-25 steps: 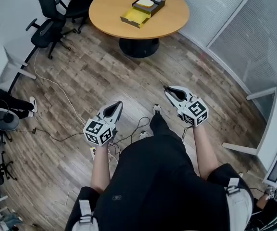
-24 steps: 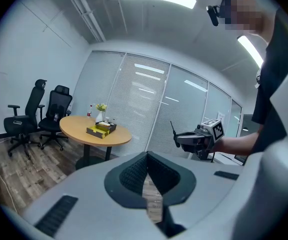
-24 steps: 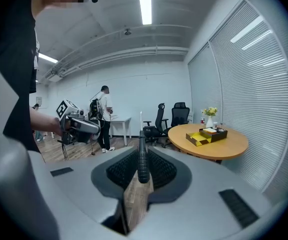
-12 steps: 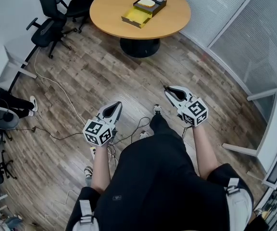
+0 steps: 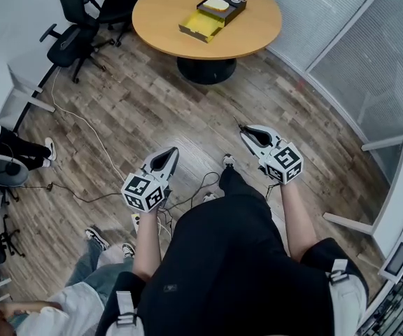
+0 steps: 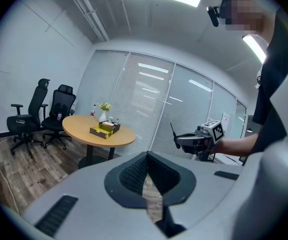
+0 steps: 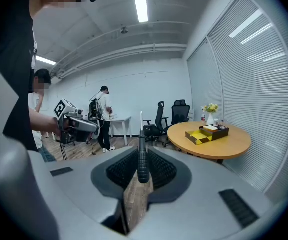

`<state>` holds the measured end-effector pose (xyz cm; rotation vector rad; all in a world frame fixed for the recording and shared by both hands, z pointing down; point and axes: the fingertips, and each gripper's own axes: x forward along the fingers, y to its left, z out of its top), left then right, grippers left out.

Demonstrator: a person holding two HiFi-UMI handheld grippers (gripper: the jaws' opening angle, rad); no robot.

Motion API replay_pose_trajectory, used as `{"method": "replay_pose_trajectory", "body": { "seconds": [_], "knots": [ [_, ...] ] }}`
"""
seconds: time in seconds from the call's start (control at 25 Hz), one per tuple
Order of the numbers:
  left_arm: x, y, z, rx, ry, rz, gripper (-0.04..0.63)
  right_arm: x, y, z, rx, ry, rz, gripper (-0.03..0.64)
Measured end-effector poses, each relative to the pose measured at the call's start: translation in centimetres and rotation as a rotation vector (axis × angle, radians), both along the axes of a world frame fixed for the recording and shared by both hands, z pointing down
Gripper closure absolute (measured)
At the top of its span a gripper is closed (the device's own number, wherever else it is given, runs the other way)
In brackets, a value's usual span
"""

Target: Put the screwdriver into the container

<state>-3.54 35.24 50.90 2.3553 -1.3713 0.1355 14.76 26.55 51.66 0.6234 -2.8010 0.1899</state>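
A screwdriver (image 7: pixel 142 165) with a black ribbed handle and a thin shaft stands between the pads of my right gripper (image 7: pixel 141 156), which is shut on it. In the head view my right gripper (image 5: pixel 252 136) hangs over the wood floor with the screwdriver (image 5: pixel 241 127) sticking out ahead. My left gripper (image 5: pixel 166 157) is beside it at the same height, shut and holding nothing (image 6: pixel 146 156). The yellow container (image 5: pixel 200 24) lies on the round wooden table (image 5: pixel 250 30) far ahead, next to a dark tray (image 5: pixel 222 5). The same container (image 7: pixel 200 135) shows to the right in the right gripper view.
Black office chairs (image 5: pixel 72 19) stand left of the table. Cables (image 5: pixel 96 145) trail over the floor. A person's legs and shoes (image 5: pixel 100 250) are at the lower left. Blind-covered glass partitions (image 5: pixel 348 54) run along the right. People stand by a desk (image 7: pixel 103 121).
Both grippers have kept their place and grip. The table has drifted slightly right in the head view. A person's shoes and legs have come into view at the lower left.
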Motion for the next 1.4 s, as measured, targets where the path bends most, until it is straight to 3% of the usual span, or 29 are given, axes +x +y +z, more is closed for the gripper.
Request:
{"method": "replay_pose_trajectory", "body": {
  "seconds": [0.4, 0.96, 1.4],
  "knots": [
    [-0.7, -5.0, 1.1, -0.027, -0.006, -0.046, 0.591, -0.8, -5.8, 1.1, -0.018, -0.005, -0.039, 0.561],
    [0.7, -16.4, -0.9, -0.011, -0.015, -0.126, 0.591, -0.1, -19.8, -0.8, 0.002, -0.006, -0.106, 0.561],
    [1.6, -20.6, -0.5, -0.037, -0.026, -0.19, 0.591, 0.3, -24.7, 0.8, -0.032, -0.006, -0.167, 0.561]
  ]
}}
